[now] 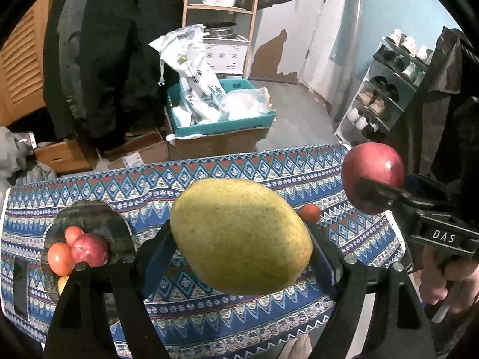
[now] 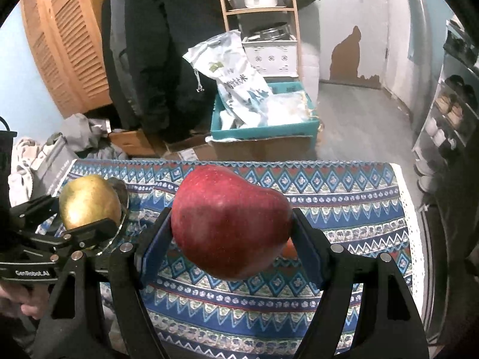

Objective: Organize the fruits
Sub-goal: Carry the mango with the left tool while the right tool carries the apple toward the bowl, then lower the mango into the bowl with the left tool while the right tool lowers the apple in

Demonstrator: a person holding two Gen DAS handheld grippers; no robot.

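My left gripper (image 1: 241,240) is shut on a yellow-green pear (image 1: 239,236) and holds it above the patterned tablecloth (image 1: 209,179). My right gripper (image 2: 232,227) is shut on a red apple (image 2: 230,221), also held above the cloth. The apple also shows in the left wrist view (image 1: 372,176), at the right; the pear also shows in the right wrist view (image 2: 89,202), at the left. A dark plate (image 1: 89,215) at the left holds a small red apple (image 1: 89,249) and two orange fruits (image 1: 61,258). One small orange fruit (image 1: 310,212) lies on the cloth, partly hidden behind the pear.
Beyond the table's far edge stand a teal box (image 1: 221,119) with white bags on cardboard boxes, a wooden shelf (image 1: 221,6) with pots, hanging dark coats (image 1: 113,45) and a shoe rack (image 1: 386,89) at the right. A person's hand (image 1: 449,272) holds the right gripper.
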